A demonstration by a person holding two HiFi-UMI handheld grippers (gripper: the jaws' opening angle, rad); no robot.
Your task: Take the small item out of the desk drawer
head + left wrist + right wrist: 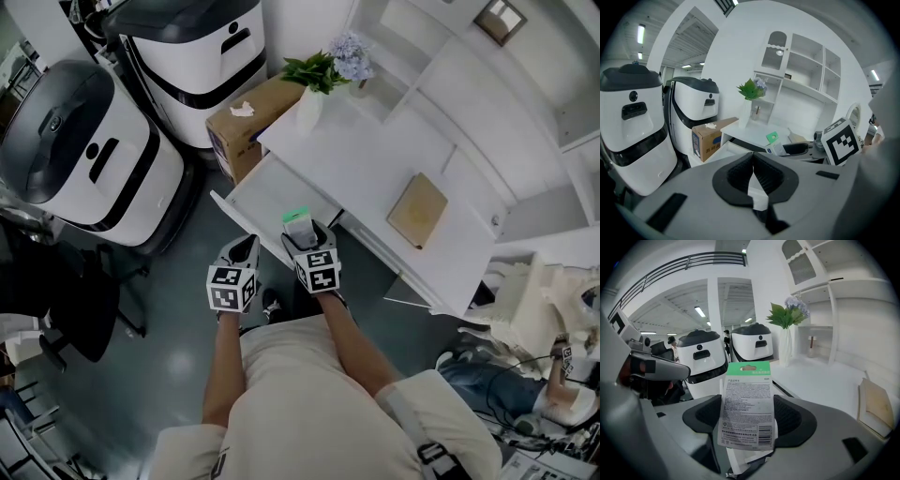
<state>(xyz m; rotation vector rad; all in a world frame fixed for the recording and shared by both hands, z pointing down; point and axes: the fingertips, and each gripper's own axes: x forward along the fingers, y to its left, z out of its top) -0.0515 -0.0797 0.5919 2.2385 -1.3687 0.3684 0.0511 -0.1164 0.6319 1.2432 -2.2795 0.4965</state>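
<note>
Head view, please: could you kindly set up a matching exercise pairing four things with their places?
Things:
1. packet
2. vase
3. cardboard box
4. brown book

Places:
A. beside the desk
B. between the right gripper jaws
C. lying flat on the desk
D. upright at the desk's corner

Pairs: 1-B, 2-D, 3-A, 4-C

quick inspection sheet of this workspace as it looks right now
surface: white desk, top mostly bare; its drawer stands open
job's things: green-topped packet, held upright near the open drawer
clutter: vase of flowers and brown book on the desk
grippers: right gripper shut on the packet; left gripper shut, nothing in it
cables: what look like thin wires low at the right
surroundings: cardboard box beside the desk, two white machines, shelves
</note>
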